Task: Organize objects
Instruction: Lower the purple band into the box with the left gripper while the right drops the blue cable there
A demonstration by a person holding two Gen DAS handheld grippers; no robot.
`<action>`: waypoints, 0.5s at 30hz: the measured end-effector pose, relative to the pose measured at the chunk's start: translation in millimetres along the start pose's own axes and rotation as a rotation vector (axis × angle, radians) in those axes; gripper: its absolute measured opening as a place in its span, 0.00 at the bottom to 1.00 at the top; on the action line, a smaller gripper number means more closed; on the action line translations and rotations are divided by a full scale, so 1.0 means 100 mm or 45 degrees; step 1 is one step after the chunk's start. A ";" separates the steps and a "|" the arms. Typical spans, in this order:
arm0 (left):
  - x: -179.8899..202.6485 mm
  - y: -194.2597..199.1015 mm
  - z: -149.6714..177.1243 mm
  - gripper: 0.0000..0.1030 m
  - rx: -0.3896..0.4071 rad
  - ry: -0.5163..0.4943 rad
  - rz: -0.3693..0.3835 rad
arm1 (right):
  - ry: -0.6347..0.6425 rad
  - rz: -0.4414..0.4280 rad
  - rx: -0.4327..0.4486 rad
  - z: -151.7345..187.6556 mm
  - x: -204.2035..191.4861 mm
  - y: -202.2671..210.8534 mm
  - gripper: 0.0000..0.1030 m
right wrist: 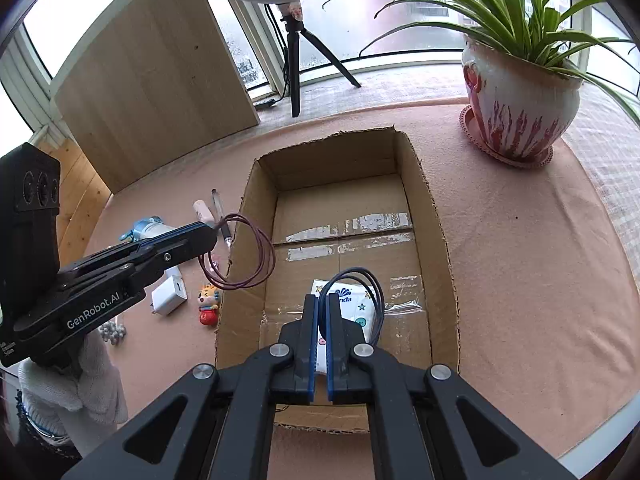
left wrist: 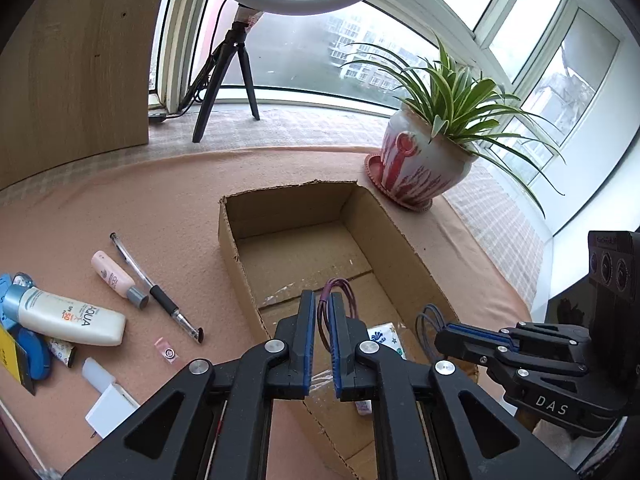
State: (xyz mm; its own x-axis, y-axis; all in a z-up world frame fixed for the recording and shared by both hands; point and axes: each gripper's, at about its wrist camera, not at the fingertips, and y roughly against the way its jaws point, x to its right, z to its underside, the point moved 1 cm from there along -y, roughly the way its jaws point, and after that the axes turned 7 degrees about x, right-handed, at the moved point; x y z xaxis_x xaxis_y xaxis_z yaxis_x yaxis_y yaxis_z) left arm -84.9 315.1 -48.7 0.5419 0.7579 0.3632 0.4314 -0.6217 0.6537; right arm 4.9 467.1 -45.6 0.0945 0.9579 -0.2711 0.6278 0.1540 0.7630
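While both grippers hang above the open cardboard box (right wrist: 436,216), each has a loop of thin elastic band at its tips: the left gripper (left wrist: 321,306) carries a purple hair tie (right wrist: 240,254) between fingers standing a little apart, so whether the pads press on it cannot be told, and the right gripper (right wrist: 321,306) is clamped narrow on a dark blue hair tie (right wrist: 360,280). On the box floor lies a tissue pack (right wrist: 356,308) with stars and partly hidden blue lettering. Readable print includes "GenRobot.AI" on the left gripper's side in the right wrist view, "DAS" on the right gripper's body in the left wrist view, and "AQUA" with "SPF 50" on a white sunscreen tube (left wrist: 68,316). Only the left view shows that tube's label and the whole pen (left wrist: 156,288); only the right view shows a small tiger figurine (right wrist: 208,304), beads (right wrist: 112,332) and a white-gloved hand (right wrist: 76,392).
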 end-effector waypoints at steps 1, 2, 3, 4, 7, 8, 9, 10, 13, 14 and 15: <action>-0.03 -0.03 -0.01 0.40 -0.006 0.013 -0.007 | -0.001 0.004 0.008 0.00 0.01 0.01 0.05; -0.05 -0.03 -0.02 0.58 0.007 0.018 -0.012 | -0.001 0.009 0.006 0.00 0.02 0.01 0.16; -0.09 -0.02 -0.02 0.59 0.028 0.014 -0.020 | -0.001 0.010 0.010 0.01 0.03 0.01 0.37; -0.12 -0.01 -0.02 0.59 0.030 0.008 -0.031 | 0.000 0.012 0.028 0.02 0.02 0.04 0.48; -0.28 0.05 0.00 0.59 0.009 0.010 -0.065 | 0.024 0.007 0.076 0.04 -0.03 0.10 0.59; -0.34 0.07 0.02 0.59 0.001 0.010 -0.080 | 0.026 0.001 0.074 0.04 -0.05 0.10 0.59; -0.40 0.11 0.05 0.59 -0.004 0.011 -0.096 | 0.023 -0.004 0.073 0.04 -0.07 0.10 0.59; -0.47 0.15 0.07 0.59 -0.008 0.016 -0.112 | 0.022 -0.011 0.072 0.04 -0.10 0.10 0.59; -0.72 0.30 0.17 0.59 -0.024 0.048 -0.167 | 0.028 -0.027 0.074 0.06 -0.21 0.11 0.59; -0.81 0.35 0.21 0.59 -0.025 0.063 -0.187 | 0.028 -0.033 0.074 0.07 -0.25 0.11 0.59; -0.90 0.39 0.25 0.59 -0.028 0.077 -0.203 | 0.028 -0.046 0.069 0.08 -0.30 0.10 0.59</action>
State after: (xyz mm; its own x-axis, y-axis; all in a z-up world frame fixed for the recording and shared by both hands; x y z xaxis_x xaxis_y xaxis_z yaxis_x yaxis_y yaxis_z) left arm -98.4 217.6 -72.3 0.4232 0.8575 0.2927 0.4924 -0.4888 0.7201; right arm 14.7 438.4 -34.4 0.0546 0.9572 -0.2843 0.6716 0.1756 0.7198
